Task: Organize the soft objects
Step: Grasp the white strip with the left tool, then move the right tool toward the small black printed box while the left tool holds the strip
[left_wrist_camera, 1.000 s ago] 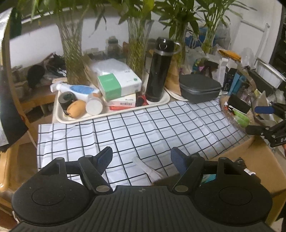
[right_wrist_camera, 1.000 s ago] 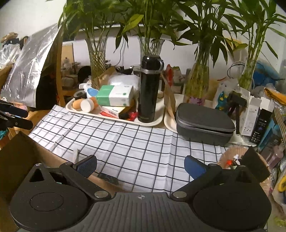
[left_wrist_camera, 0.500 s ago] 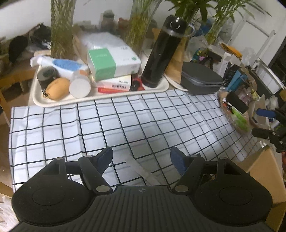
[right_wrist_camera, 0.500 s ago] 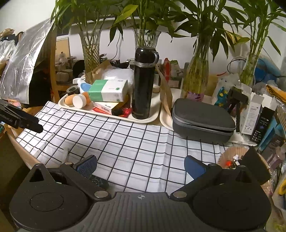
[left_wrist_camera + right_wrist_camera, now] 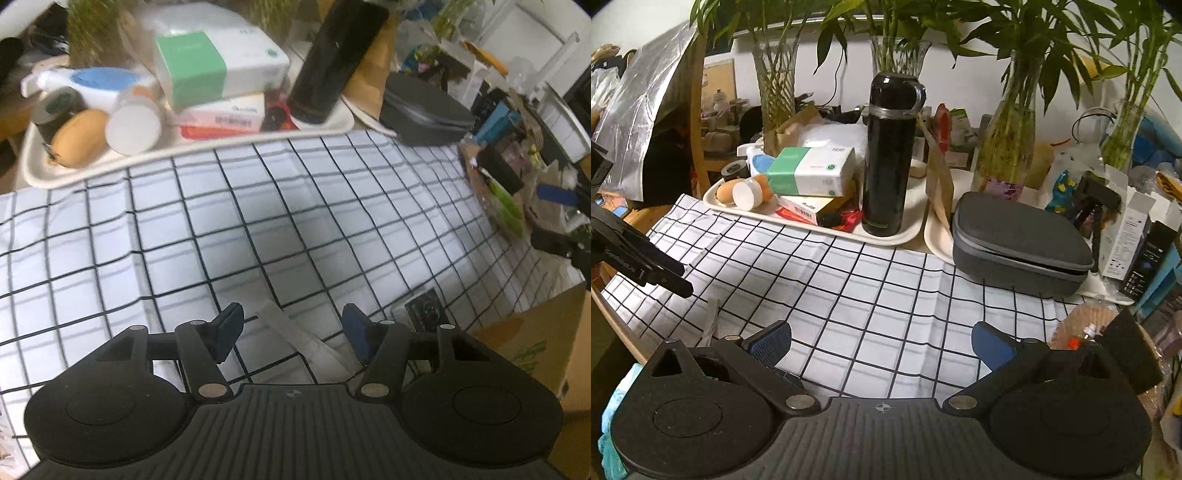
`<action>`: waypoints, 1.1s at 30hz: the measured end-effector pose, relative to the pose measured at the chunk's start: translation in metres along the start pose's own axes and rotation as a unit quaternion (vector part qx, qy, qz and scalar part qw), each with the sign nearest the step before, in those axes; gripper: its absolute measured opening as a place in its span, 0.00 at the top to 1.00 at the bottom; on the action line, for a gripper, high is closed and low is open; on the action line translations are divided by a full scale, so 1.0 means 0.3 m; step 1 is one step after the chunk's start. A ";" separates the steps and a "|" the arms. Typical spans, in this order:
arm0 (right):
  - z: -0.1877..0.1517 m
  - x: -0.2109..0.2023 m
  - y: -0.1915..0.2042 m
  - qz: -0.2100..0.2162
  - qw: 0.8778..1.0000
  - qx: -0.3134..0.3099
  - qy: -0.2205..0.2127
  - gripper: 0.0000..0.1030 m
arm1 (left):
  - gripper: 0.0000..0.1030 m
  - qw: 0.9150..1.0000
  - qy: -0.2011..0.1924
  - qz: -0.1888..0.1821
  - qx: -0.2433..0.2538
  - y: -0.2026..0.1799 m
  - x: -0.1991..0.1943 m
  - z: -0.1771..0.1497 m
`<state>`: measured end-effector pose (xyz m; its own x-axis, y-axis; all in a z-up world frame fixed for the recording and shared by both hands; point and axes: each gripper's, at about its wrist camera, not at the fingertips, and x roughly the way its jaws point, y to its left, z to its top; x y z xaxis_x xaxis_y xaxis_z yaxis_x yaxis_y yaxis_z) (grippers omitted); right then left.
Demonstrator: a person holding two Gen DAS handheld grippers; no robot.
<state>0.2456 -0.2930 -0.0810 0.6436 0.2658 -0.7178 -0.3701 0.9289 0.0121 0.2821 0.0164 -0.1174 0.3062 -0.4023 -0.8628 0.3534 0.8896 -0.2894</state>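
The left gripper (image 5: pixel 291 325), jaws spread, is hovering over the strip (image 5: pixel 295 338) on the near cloth (image 5: pixel 258 206); next, lowering and pinching it. The right gripper (image 5: pixel 881 341) is hanging spread, empty.

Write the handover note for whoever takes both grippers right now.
Left gripper: open, empty, low over the near edge of the white black-checked cloth, astride a pale fabric strip.
Right gripper: open, empty, above the same cloth's near right part.
The cloth lies spread flat, mildly wrinkled, in front of the cream tray carrying the black flask.
Done: nothing gathered or folded.
Left: probably grasp the cloth's near edge and fold it.
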 end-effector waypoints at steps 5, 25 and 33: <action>0.011 0.028 0.003 0.009 1.000 -0.008 0.004 0.00 | 0.47 0.999 0.030 -0.013 0.005 0.017 0.056 0.005; 0.026 0.046 0.003 0.013 1.000 -0.017 -0.002 0.00 | 0.99 0.987 0.011 0.069 0.142 -0.067 0.176 0.002; 0.026 0.055 0.000 0.007 1.000 -0.021 -0.002 0.00 | 0.95 0.983 -0.009 0.112 0.145 -0.049 0.151 0.042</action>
<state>0.2617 -0.2866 -0.0875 0.6400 0.2800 -0.7156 -0.4073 0.9133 -0.0069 0.3020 -0.0176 -0.1469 0.4193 -0.2096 -0.8833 0.5125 0.8578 0.0397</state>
